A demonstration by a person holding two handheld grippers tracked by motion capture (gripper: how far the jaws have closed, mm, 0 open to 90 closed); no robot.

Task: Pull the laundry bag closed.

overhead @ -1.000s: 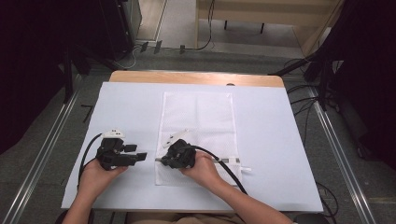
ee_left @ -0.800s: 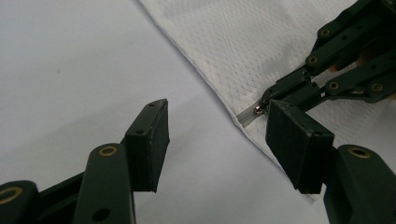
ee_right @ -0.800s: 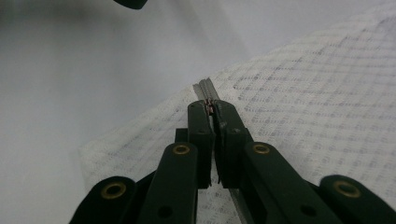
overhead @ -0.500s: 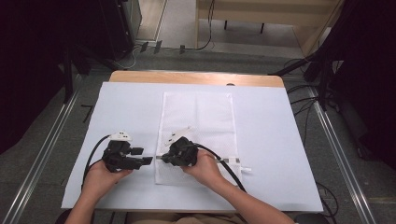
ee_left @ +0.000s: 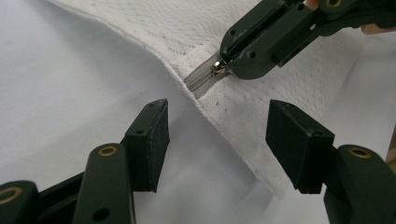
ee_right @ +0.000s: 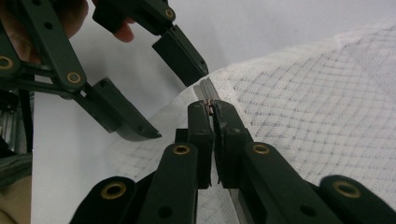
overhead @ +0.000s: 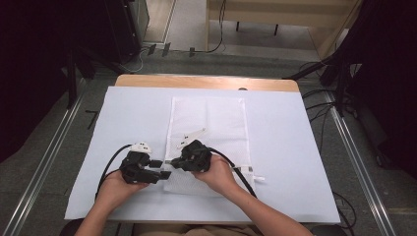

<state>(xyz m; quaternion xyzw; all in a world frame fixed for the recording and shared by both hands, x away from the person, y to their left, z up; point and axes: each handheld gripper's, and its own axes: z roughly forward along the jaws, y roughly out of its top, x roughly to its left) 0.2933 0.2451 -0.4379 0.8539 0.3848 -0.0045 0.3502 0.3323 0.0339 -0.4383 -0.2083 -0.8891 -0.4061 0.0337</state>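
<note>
White table [overhead: 275, 128]: right claw [ee_right: 212, 108] still pinches zipper pull [ee_left: 219, 69]; left claw [ee_left: 217, 135], wide open, has edged closer.

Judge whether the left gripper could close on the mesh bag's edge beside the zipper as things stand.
Probably yes. The left gripper is open, its jaws astride the mesh bag edge with nothing between. The right gripper, shut on the zipper pull, sits just beyond, so room is tight.

White mesh cloth bag [overhead: 206, 128], brassy metal zipper pull [ee_left: 218, 69], matt black plastic hand-held gripper [ee_right: 212, 114]
</note>
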